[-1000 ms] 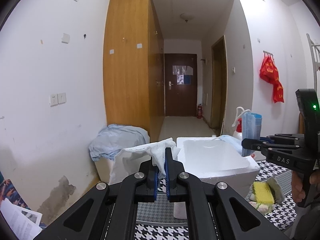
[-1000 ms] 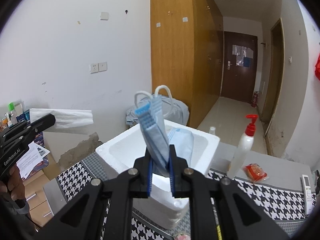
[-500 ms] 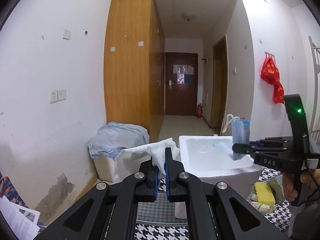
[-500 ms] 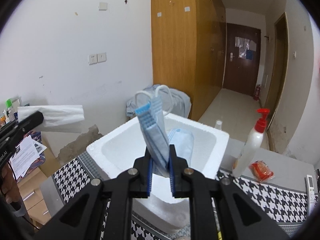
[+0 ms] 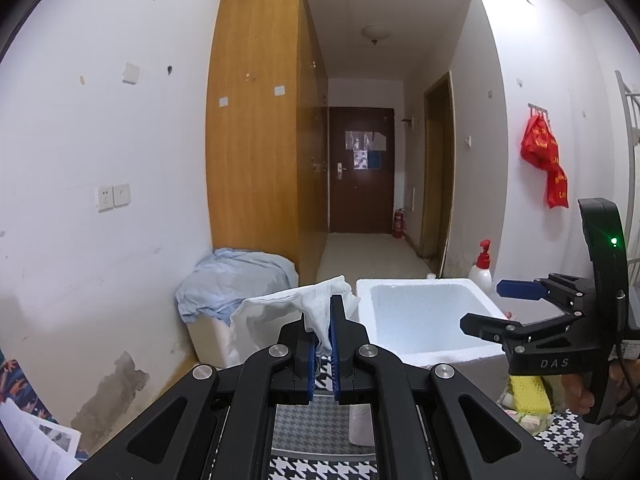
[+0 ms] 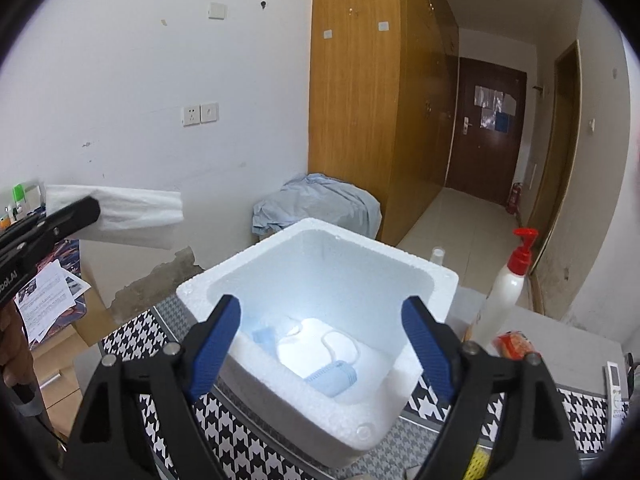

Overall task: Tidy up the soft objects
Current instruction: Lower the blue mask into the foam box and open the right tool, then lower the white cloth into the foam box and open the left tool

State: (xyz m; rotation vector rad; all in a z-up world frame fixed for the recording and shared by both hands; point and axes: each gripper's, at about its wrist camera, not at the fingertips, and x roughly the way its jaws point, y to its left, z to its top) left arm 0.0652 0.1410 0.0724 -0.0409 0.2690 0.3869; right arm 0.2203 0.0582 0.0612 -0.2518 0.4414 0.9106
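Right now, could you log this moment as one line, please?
left gripper: shut on tissue | right gripper: opening, empty | face mask: in foam box

White foam box [image 6: 320, 412]; pale blue pleated face mask [image 6: 332, 378] with white ear loops. Black-and-white houndstooth table cover [image 6: 576, 412]. White crumpled tissue [image 5: 288, 312]. White pump bottle [image 6: 506, 292], red pump head. Black gripper frames, blue finger pads [image 6: 214, 344]. Orange-brown wooden wardrobe [image 5: 256, 148].

Soft, even indoor light, dimmer hallway with an unlit ceiling lamp [image 5: 375, 33], blown-out glare inside the white foam box [image 6: 320, 320], strong fisheye bending, black vignette at corners, sharp focus, faint shadows.
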